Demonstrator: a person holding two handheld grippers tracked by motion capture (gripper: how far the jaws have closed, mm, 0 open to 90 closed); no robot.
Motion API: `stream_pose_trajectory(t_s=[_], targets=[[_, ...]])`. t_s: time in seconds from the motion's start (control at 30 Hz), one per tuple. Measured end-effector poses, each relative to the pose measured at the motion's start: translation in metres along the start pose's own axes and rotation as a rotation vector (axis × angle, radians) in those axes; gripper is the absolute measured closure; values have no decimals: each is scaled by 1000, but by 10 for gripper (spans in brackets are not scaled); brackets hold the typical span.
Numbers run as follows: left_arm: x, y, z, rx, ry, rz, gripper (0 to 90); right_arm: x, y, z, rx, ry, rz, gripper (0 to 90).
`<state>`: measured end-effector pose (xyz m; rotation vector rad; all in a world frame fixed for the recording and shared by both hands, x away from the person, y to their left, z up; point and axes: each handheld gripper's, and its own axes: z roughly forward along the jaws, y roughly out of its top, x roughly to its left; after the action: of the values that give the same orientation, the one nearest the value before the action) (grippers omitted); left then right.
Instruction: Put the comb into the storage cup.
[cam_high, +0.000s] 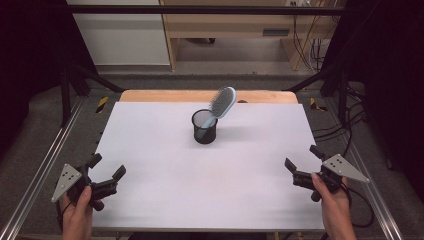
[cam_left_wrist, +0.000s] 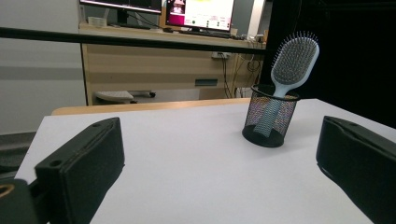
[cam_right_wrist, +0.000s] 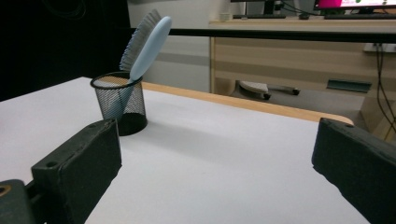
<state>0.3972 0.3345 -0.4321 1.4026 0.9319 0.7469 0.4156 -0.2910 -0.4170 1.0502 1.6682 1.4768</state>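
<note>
A black mesh cup (cam_high: 204, 127) stands upright near the back middle of the white table (cam_high: 165, 175). A light blue hairbrush (cam_high: 222, 102) leans in it, handle down, head tilted to the right. My left gripper (cam_high: 107, 167) sits open at the front left corner, held by a hand, with nothing between its jaws. My right gripper (cam_high: 301, 158) is open at the front right edge, also holding nothing. From the left gripper view the cup (cam_left_wrist: 270, 115) and brush (cam_left_wrist: 293, 60) lie ahead to the right. In the right gripper view the cup (cam_right_wrist: 119, 107) and brush (cam_right_wrist: 147, 43) stand ahead to the left.
A wooden strip (cam_high: 207, 96) runs along the table's back edge. Metal rails (cam_high: 42, 165) flank both sides, and a black bar (cam_high: 200, 9) crosses above the far end. A wooden desk (cam_left_wrist: 154, 65) with monitors stands beyond the table. Cables (cam_high: 345, 125) lie on the floor at right.
</note>
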Motion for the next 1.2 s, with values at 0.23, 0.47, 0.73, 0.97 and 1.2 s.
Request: stream_pose_trajectory(t_s=[0.23, 0.47, 0.73, 0.97, 1.2], targets=[[0, 0, 0, -5, -8, -10, 12, 11, -7, 10, 11, 48, 12, 18], [0, 0, 1, -2, -8, 2, 11, 21, -15, 22, 28, 80, 12, 22], [1, 0, 0, -5, -7, 3, 12, 29, -19, 33, 37, 99, 6, 22], [2, 0, 1, -5, -5, 5, 12, 33, -23, 42, 34, 104, 11, 22], [3, 0, 1, -6, -3, 2, 12, 35, -25, 49, 53, 102, -14, 22]])
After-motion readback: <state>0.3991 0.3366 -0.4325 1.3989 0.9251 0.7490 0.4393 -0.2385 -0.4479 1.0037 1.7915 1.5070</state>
